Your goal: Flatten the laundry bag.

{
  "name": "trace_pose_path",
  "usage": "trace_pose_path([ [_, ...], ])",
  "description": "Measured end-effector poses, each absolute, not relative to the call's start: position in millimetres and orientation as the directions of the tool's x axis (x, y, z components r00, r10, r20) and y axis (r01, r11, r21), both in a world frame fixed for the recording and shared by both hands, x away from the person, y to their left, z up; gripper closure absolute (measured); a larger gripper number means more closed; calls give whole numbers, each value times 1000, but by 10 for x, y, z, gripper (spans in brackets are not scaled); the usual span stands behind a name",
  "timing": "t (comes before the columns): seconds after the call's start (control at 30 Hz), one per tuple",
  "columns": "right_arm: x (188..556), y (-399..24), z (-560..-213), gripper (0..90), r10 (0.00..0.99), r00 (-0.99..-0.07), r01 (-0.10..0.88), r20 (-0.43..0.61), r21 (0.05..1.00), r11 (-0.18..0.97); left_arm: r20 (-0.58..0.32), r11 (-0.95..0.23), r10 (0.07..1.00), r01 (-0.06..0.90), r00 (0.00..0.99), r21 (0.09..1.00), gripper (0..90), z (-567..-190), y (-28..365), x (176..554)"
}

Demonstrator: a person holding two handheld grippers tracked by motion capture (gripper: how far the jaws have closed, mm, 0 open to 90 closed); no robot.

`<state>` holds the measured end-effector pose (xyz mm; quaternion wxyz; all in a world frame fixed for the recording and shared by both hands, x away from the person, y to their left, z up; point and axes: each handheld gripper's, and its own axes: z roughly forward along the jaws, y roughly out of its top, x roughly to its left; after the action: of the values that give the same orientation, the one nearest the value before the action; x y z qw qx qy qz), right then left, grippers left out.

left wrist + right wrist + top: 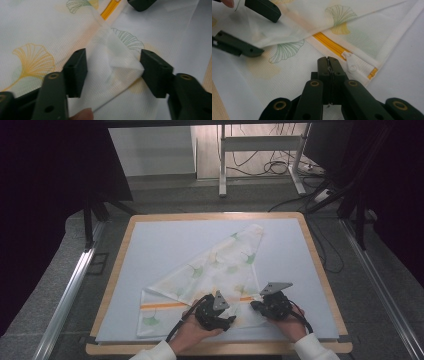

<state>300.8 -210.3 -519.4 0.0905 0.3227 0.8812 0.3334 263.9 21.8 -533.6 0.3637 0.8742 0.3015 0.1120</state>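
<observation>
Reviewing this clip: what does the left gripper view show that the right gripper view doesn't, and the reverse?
Left gripper view: the left gripper with jaws apart around a raised fold of the white ginkgo-print fabric cover, and a fingertip at the bottom edge.

Right gripper view: the right gripper with jaws together on the fabric, and a white zipper pull.

Both: the printed fabric, its orange zipper and the pale table mat.

The cloth [210,270] lies on the table [150,245], running from the lower left of the high view up toward the upper right. Both grippers sit at its lower edge: left gripper [216,312] lower centre, right gripper [272,304] just right of it.
</observation>
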Motion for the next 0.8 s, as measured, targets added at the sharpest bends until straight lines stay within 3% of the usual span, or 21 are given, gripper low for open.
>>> trace_pose_path([
  [0.13, 3016, -2108, -5194, 876, 628, -776, 512, 62, 644, 568, -18, -558, 604, 440, 796, 704, 638, -5330, 230, 2642],
  [0.2, 3017, -2109, -5192, 877, 630, -774, 516, 66, 643, 566, -17, -558, 605, 440, 796, 704, 662, -5326, 232, 2647],
  [0.37, 3018, -2109, -5191, 876, 631, -773, 517, 66, 642, 566, -26, -553, 605, 443, 796, 706, 821, -5329, 266, 2662],
  [0.8, 3017, -2109, -5189, 872, 630, -774, 516, 63, 640, 569, -28, -507, 612, 420, 790, 753, 879, -5274, 316, 2621],
])
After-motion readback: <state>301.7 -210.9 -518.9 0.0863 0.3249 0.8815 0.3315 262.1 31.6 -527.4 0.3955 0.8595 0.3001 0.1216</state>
